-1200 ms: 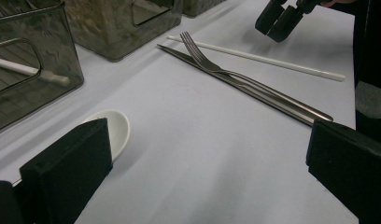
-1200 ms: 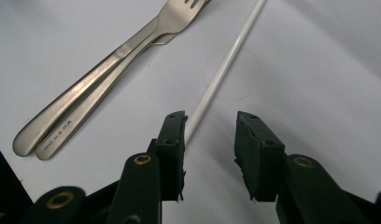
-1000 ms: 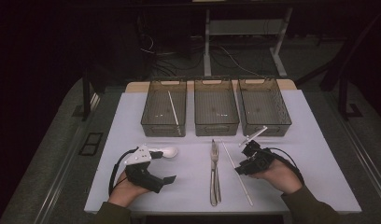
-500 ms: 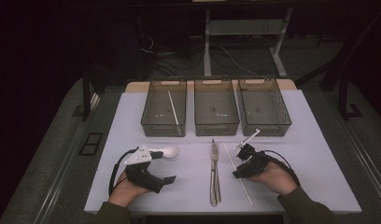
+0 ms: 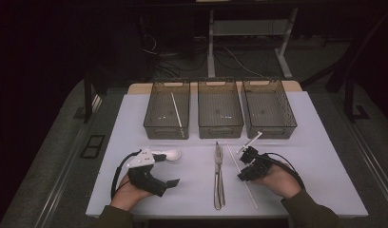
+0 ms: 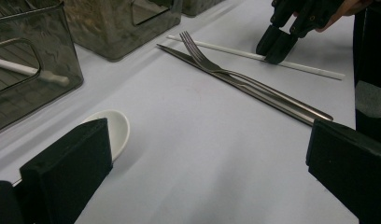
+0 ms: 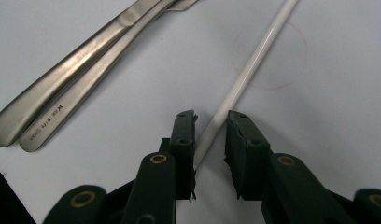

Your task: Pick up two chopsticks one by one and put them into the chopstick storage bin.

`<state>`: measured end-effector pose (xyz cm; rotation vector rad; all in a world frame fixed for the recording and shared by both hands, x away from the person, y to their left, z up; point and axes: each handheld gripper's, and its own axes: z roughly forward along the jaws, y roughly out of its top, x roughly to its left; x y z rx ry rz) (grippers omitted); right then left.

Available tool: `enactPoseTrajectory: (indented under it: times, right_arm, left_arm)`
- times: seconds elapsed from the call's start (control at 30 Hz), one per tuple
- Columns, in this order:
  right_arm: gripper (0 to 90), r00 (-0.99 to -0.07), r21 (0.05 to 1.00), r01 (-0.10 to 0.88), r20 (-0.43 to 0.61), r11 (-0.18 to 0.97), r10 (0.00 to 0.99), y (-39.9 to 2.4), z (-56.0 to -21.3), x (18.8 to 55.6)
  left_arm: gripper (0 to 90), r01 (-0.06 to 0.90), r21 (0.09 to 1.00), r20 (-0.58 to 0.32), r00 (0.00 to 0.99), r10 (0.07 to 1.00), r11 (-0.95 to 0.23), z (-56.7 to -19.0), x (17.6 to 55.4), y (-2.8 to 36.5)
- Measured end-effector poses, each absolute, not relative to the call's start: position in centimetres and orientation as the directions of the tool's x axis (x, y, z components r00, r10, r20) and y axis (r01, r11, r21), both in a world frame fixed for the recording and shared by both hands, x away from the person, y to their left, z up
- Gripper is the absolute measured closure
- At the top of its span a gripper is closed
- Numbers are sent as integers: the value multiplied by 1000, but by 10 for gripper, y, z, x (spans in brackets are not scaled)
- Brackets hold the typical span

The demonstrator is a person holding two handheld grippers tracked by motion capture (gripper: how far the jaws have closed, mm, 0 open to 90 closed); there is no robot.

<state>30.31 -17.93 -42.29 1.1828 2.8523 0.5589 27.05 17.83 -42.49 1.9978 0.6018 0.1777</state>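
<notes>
A long white chopstick [image 5: 251, 194] lies slantwise on the white table [image 5: 320, 156], right of a steel fork [image 5: 218, 156] and knife [image 5: 222, 187] lying side by side. My right gripper [image 5: 243, 165] is low over the chopstick [image 7: 254, 60], which runs between its jaws. The jaws [image 7: 211, 123] have just been closing, a narrow gap remains, and the pads do not clamp it. My left gripper [image 5: 166, 170] rests wide open on the table with nothing between its fingers [image 6: 67, 172]. A white spoon [image 6: 116, 130] lies just beyond it.
Three dark see-through bins stand in a row at the back: the left one [image 5: 151, 124] holds a white chopstick [image 5: 177, 114], the middle [image 5: 220, 130] and right [image 5: 289, 118] look bare. Another white stick [image 5: 251, 141] lies before the right bin.
The right gripper has edged slightly left onto the chopstick and its jaws have narrowed around it. The left hand has stayed still.
</notes>
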Motion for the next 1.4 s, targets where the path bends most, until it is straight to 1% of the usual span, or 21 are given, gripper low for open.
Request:
enactPoseTrajectory:
  times: [0.33,0.73,0.97,1.03,1.4]
  right_arm:
    - [747,-706,295,694,103,656,701,-186,-422,306]
    - [778,-684,274,717,98,641,723,-192,-421,311]
    - [804,-668,266,728,66,632,741,-195,-421,314]
    - [833,-662,264,730,45,630,748,-196,-421,314]
    - [841,-680,267,714,44,647,732,-196,-421,315]
  left_arm:
    - [0,337,863,-127,866,484,-377,-425,271,179]
    - [0,337,863,-127,866,484,-376,-425,271,178]
    - [0,337,863,-127,866,484,-377,-425,271,178]
    - [0,338,863,-128,866,484,-375,-425,271,179]
    - [0,338,863,-129,866,483,-376,-425,270,178]
